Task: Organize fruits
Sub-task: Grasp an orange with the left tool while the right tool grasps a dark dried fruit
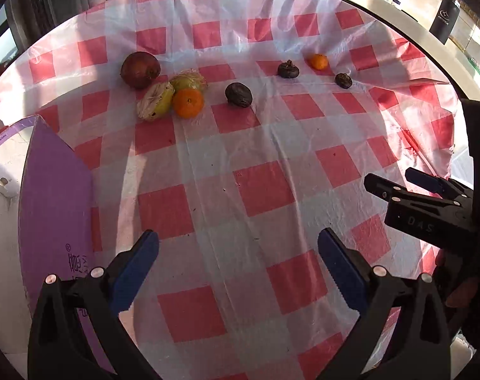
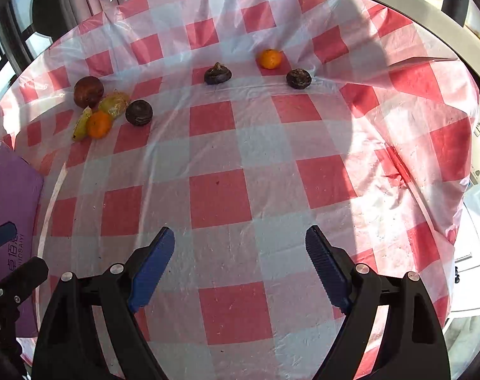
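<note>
Eight fruits lie on the checked tablecloth (image 1: 265,190). Two are oranges: a near orange (image 1: 188,102) in the left cluster and a far orange (image 1: 319,61) at the right. Three are dark wrinkled fruits: a left one (image 1: 238,94), a stemmed middle one (image 1: 288,69) and a right one (image 1: 343,80). Two are yellow-green fruits, a near one (image 1: 155,101) and a far one (image 1: 189,81). One is a large red-brown round fruit (image 1: 140,69) at far left.
</note>
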A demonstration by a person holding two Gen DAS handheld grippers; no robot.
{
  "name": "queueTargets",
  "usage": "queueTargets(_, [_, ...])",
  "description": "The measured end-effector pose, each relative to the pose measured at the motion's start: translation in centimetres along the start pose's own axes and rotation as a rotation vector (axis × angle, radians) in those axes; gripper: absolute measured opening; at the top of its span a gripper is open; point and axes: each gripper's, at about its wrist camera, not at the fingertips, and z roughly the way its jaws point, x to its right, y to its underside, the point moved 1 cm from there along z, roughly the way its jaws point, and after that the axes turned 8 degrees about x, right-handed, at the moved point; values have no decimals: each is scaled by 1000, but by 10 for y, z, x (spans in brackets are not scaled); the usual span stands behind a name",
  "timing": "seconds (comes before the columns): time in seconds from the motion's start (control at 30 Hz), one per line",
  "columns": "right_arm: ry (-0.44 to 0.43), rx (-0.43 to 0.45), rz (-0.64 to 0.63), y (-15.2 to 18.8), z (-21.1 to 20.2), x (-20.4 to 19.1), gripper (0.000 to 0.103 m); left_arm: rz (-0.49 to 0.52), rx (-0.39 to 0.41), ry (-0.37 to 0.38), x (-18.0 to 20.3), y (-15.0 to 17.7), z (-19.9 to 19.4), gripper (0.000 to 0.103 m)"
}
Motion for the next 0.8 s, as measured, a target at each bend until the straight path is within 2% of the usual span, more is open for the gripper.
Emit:
queueTargets(0.17, [29,-5,-17,-13,37,34,82,-15,-29,-73,13,-7,44,101])
queueTargets(0.27, [50,3,-30,-27,61,51,82,-73,-20,-147,1,-19,65,100])
queueTargets(0.33, [64,20,-22,-41,75,61,82,-118,-18,-166,-12,-26,76,98])
queueTargets(0.47, [76,59,1,-70,100,76,82,-199,12,-131,-37,-46,94,85])
queueTargets(0.63, [77,101,6,-101,123,83,82,-245,57,-185,-61,-77,118,78])
queueTargets(0.67, [74,106,15,-105,127,85,81,-251,64,-180,-65,-83,123,70])
queueTargets(0.8, [72,129,32,-123,141,87,80,-202,102,-209,-67,-100,137,65])
